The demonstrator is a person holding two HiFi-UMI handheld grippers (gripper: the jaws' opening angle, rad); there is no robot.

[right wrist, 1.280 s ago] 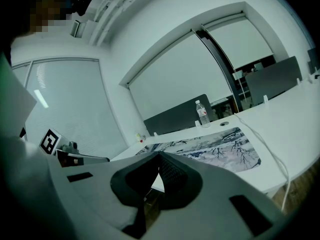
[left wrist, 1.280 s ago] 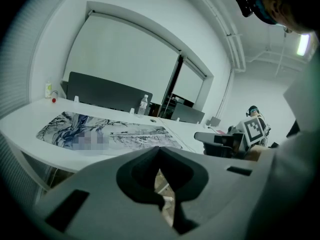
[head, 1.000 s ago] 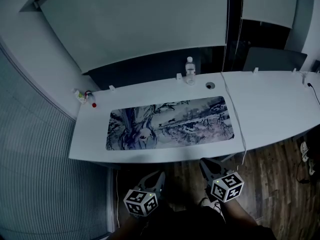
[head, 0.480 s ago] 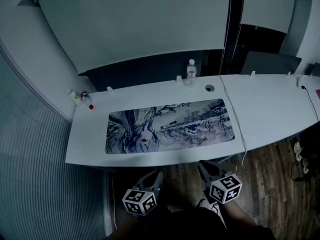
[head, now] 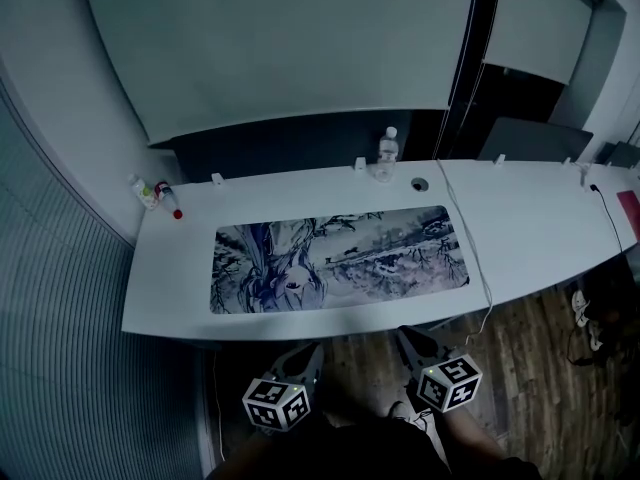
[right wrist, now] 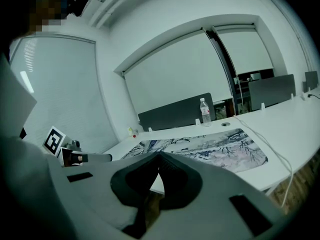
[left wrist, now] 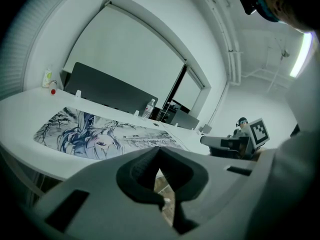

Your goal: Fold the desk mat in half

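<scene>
The desk mat (head: 340, 260), printed with a blue-grey ink drawing, lies flat and unfolded on the white desk (head: 170, 303). Both grippers hang in front of the desk's near edge, over the wood floor, apart from the mat. My left gripper (head: 302, 355) is shut with nothing in it, and its marker cube sits below it. My right gripper (head: 408, 338) is shut and empty too. In the left gripper view the jaw tips (left wrist: 159, 149) meet below the mat (left wrist: 95, 134). The right gripper view shows its closed jaws (right wrist: 159, 154) before the mat (right wrist: 205, 146).
A water bottle (head: 386, 155) and a cable hole (head: 419, 183) stand behind the mat's far right corner. A white cable (head: 478, 258) runs along the mat's right end. Small bottles (head: 150, 192) sit at the far left corner. A dark divider (head: 290, 140) backs the desk.
The head view has shifted a little, so the desk sits slightly further left and lower. The mat lies as before, and both grippers stay shut in front of the desk.
</scene>
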